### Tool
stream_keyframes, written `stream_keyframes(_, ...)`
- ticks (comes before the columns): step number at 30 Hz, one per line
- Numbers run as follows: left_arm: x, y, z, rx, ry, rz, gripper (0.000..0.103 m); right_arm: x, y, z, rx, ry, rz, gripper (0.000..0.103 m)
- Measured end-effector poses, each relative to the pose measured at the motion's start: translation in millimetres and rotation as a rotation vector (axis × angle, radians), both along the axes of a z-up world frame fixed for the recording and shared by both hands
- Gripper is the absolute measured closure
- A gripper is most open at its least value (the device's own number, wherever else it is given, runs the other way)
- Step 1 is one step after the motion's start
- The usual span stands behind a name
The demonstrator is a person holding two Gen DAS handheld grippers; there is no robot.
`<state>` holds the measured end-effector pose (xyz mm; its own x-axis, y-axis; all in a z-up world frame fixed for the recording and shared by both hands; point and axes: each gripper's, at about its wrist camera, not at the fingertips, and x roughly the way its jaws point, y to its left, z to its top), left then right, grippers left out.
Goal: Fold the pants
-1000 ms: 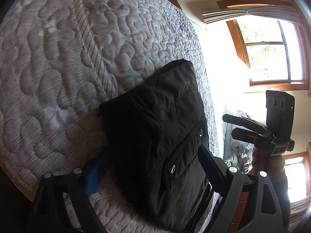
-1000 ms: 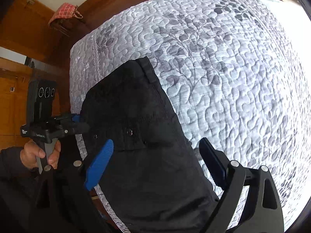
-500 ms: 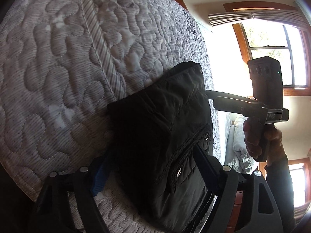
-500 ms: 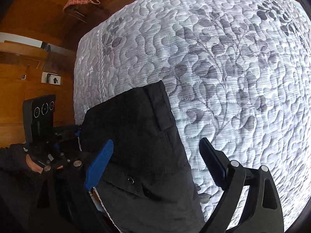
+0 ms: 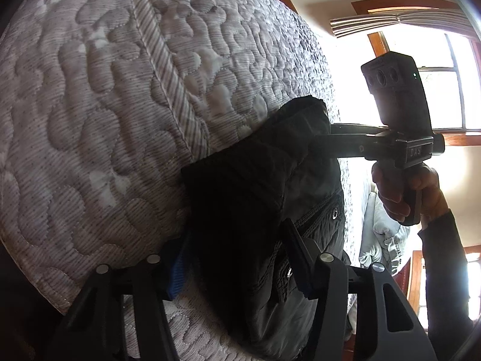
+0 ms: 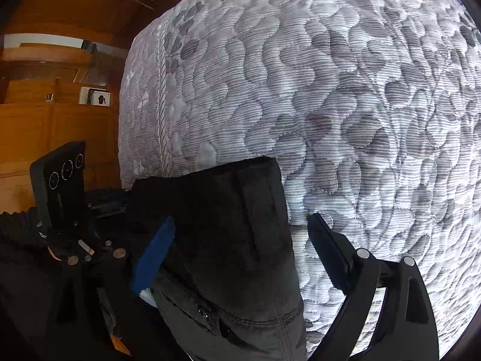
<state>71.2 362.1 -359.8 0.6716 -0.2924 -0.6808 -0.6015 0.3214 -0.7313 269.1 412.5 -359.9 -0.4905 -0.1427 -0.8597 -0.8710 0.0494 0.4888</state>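
Black pants [image 5: 258,198] lie folded near the corner of a quilted grey mattress [image 5: 105,120]. My left gripper [image 5: 234,231] straddles their near end: the blue pad sits at the left edge, the black finger [image 5: 296,255] lies on the pocket, and the jaws are closing on bunched fabric. In the same view my right gripper [image 5: 327,138] reaches the pants' far end, held by a hand [image 5: 399,192]. In the right wrist view the right gripper [image 6: 240,219] stands wide open over the pants [image 6: 228,234], pads apart from the cloth. The left gripper [image 6: 117,203] is at their left edge.
The mattress [image 6: 360,105] stretches far and right of the pants; its corner drops off at the left. Wooden cabinets [image 6: 45,126] stand beyond that edge. A bright window [image 5: 445,90] and a heap of pale bedding [image 5: 381,240] lie to the right.
My right gripper came down and closer to the pants' far end. The left jaws narrowed around the near end, and the fabric between them bunched up.
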Motion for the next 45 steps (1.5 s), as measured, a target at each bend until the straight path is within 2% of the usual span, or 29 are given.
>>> stream_keyframes(6, 6.5, 1.2, 1.1, 0.013, 0.007, -0.016, 0.052, -1.3, 11.2, -13.0, -0.025, 0.036, 0.023, 0.013)
stream_keyframes(9, 11.0, 6.9, 3.6, 0.024, 0.015, -0.028, 0.056, 1.0, 17.0, -16.0, -0.032, 0.036, 0.030, 0.023)
stream_keyframes(12, 13.1, 11.3, 5.1, 0.024, 0.015, -0.035, 0.059, 7.9, 19.3, -9.7, -0.037, 0.077, 0.040, 0.046)
stream_keyframes(21, 4.9, 15.6, 14.6, 0.027, -0.009, -0.052, 0.070, 5.0, 24.6, -7.7, -0.051, 0.049, 0.049, 0.058)
stream_keyframes(24, 4.8, 15.8, 16.5, 0.026, -0.013, -0.055, 0.071, 7.4, 21.6, -6.7, -0.058, 0.039, 0.056, 0.056)
stream_keyframes(25, 4.6, 15.9, 16.2, 0.021, -0.014, -0.055, 0.071, 6.7, 22.8, -6.9, -0.063, 0.037, 0.056, 0.051)
stream_keyframes(26, 4.6, 16.6, 15.9, 0.018, -0.015, -0.056, 0.071, 5.9, 24.1, -7.8, -0.070, 0.046, 0.060, 0.040)
stream_keyframes(28, 4.9, 18.6, 11.1, 0.010, -0.013, -0.055, 0.069, -2.3, 27.8, -10.8, -0.077, 0.057, 0.080, 0.032)
stream_keyframes(31, 4.6, 20.4, 4.7, -0.011, -0.015, -0.044, 0.066, -4.7, 32.1, -17.3, -0.096, 0.062, 0.090, 0.030)
stream_keyframes(33, 4.6, 22.0, 2.3, -0.016, -0.016, -0.044, 0.066, -0.1, 33.2, -17.8, -0.098, 0.060, 0.081, 0.036)
stream_keyframes(35, 3.3, 20.8, 2.4, -0.013, -0.023, -0.047, 0.067, 7.9, 32.0, -14.9, -0.088, 0.058, 0.062, 0.058)
stream_keyframes(37, 1.8, 19.7, 3.6, -0.013, -0.034, -0.048, 0.069, 12.4, 29.7, -9.9, -0.077, 0.067, 0.053, 0.068)
stream_keyframes(41, -1.2, 18.8, 9.1, 0.000, -0.047, -0.049, 0.074, 10.0, 26.4, -0.4, -0.057, 0.056, 0.066, 0.075)
stream_keyframes(45, -1.7, 16.9, 23.1, 0.025, -0.058, -0.055, 0.077, 4.5, 25.5, 16.3, -0.035, 0.047, 0.069, 0.079)
